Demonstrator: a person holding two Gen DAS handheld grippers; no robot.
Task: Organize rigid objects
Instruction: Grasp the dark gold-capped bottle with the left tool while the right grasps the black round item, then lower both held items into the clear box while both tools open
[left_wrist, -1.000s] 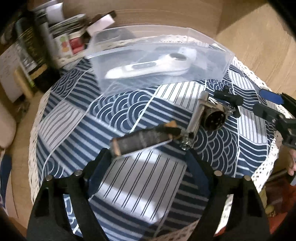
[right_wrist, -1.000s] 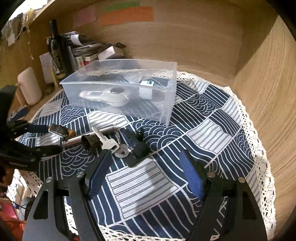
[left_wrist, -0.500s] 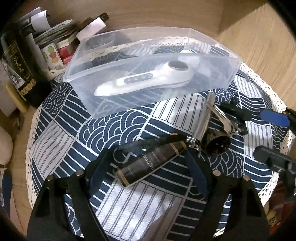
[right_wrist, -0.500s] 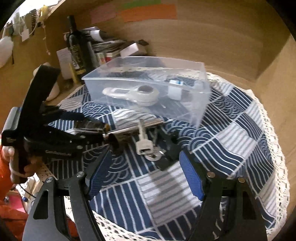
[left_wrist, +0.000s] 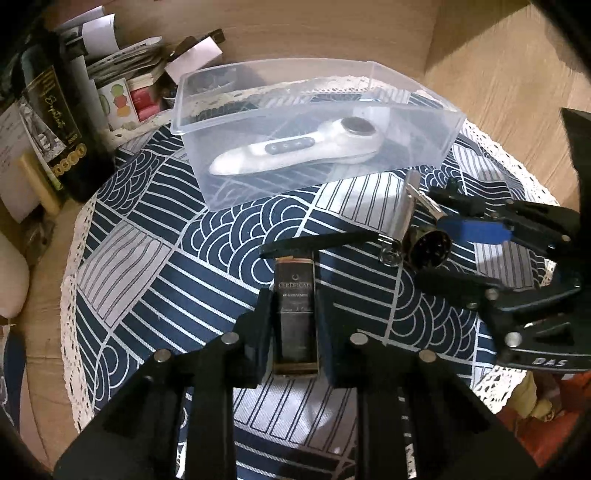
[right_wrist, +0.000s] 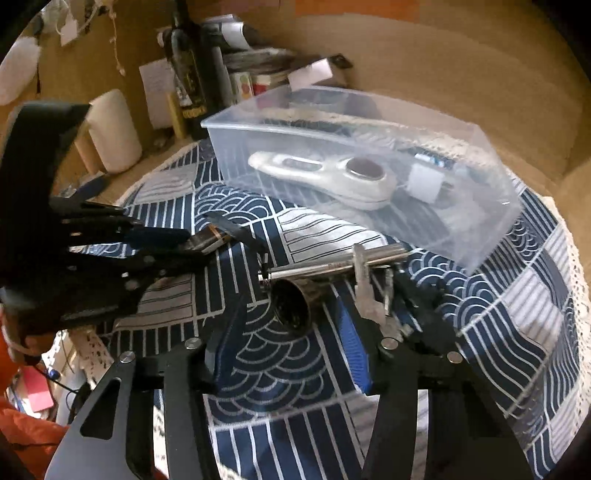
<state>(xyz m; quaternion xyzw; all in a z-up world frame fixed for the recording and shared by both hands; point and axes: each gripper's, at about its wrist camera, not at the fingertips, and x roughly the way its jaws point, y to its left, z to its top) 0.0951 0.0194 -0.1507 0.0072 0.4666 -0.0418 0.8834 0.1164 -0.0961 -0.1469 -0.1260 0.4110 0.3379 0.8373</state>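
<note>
My left gripper (left_wrist: 295, 328) is shut on a dark rectangular block marked "Certificate" (left_wrist: 295, 314), which has a black strap (left_wrist: 317, 242). It also shows in the right wrist view (right_wrist: 207, 240). A clear plastic box (left_wrist: 314, 129) stands behind, holding a white handheld device (left_wrist: 295, 151). My right gripper (right_wrist: 288, 332) is open around a metal cylinder connector (right_wrist: 291, 302) with a silver tube (right_wrist: 332, 264) and keys (right_wrist: 365, 291). The right gripper also shows in the left wrist view (left_wrist: 465, 254).
A blue and white patterned cloth (left_wrist: 147, 258) covers the round table. A dark wine bottle (left_wrist: 51, 122), papers and small boxes (left_wrist: 125, 96) stand at the back left. A white cylinder (right_wrist: 114, 133) stands beyond the table's left edge. Wooden walls surround the table.
My left gripper has closed on the dark block, which now points straight along the fingers. My right gripper has moved forward around the metal connector and keys.
</note>
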